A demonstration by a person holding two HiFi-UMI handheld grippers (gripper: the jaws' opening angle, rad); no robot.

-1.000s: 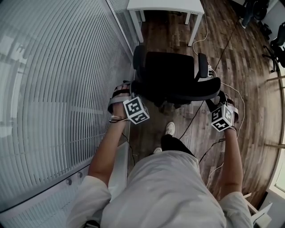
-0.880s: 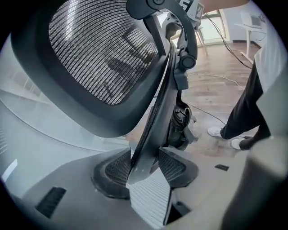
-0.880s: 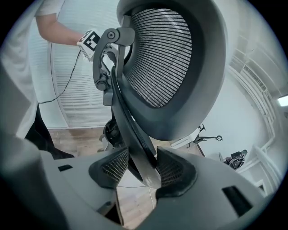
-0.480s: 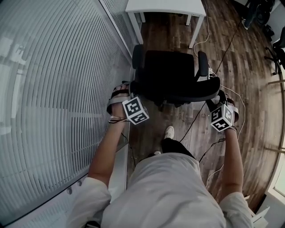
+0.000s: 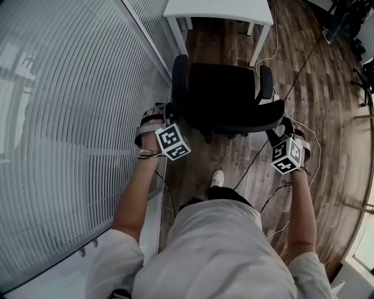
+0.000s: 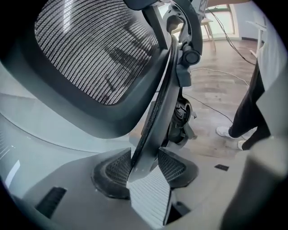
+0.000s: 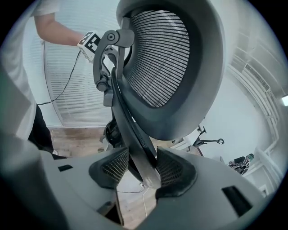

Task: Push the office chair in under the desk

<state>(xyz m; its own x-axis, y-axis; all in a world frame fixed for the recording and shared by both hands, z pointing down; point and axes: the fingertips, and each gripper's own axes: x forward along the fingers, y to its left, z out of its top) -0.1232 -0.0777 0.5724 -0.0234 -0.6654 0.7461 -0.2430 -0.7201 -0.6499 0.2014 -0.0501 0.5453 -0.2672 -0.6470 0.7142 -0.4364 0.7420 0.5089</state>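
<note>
The left gripper [image 6: 144, 167] and right gripper [image 7: 142, 170] hold their jaws wide, each pinching the backrest rim [image 6: 156, 112] of the office chair [image 5: 225, 87].

Dark wood-plank floor [image 5: 336, 122]; pale, horizontally slatted wall [image 5: 70, 128] along the left; loose cables [image 5: 304, 63] trailing across the boards.

Chair [image 5: 225, 93] is all black, with a fine mesh weave on the back. White table [image 5: 219, 8], dark wood-plank floor [image 5: 310, 87].
</note>
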